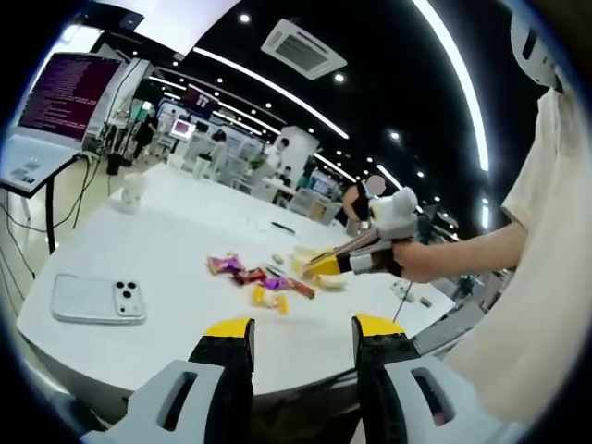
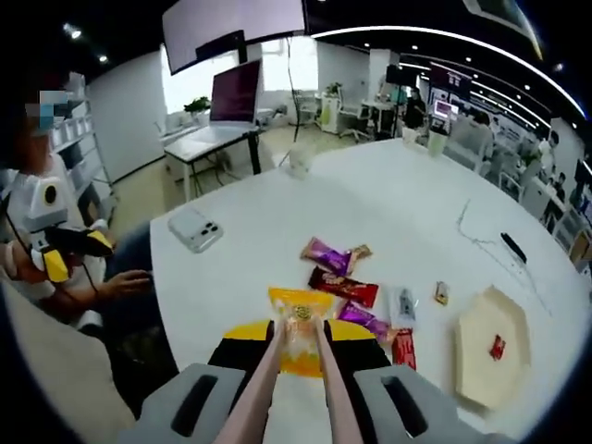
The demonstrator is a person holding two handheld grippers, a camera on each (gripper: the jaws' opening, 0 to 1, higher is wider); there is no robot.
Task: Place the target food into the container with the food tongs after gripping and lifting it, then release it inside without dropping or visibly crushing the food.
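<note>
A pair of copper-coloured food tongs [image 2: 294,375] runs forward from my right gripper [image 2: 297,344], which is shut on their arms. The tong tips pinch a yellow snack packet [image 2: 298,326] just over the white table; I cannot tell whether it touches the top. The container, a cream hexagonal tray [image 2: 486,370], lies to the right with one small red sweet [image 2: 497,348] in it. From the left gripper view, the right gripper [image 1: 370,252] reaches in from the right over the snack pile [image 1: 264,280]. My left gripper [image 1: 303,331] hangs open before the table edge, nothing between its jaws.
Purple [image 2: 326,253] and red [image 2: 342,286] snack packets lie beyond the yellow one. A phone [image 2: 196,228] rests near the table's left edge, a cup [image 2: 298,159] at the far side, a pen [image 2: 513,246] and a cable on the right. Desks and monitors stand behind.
</note>
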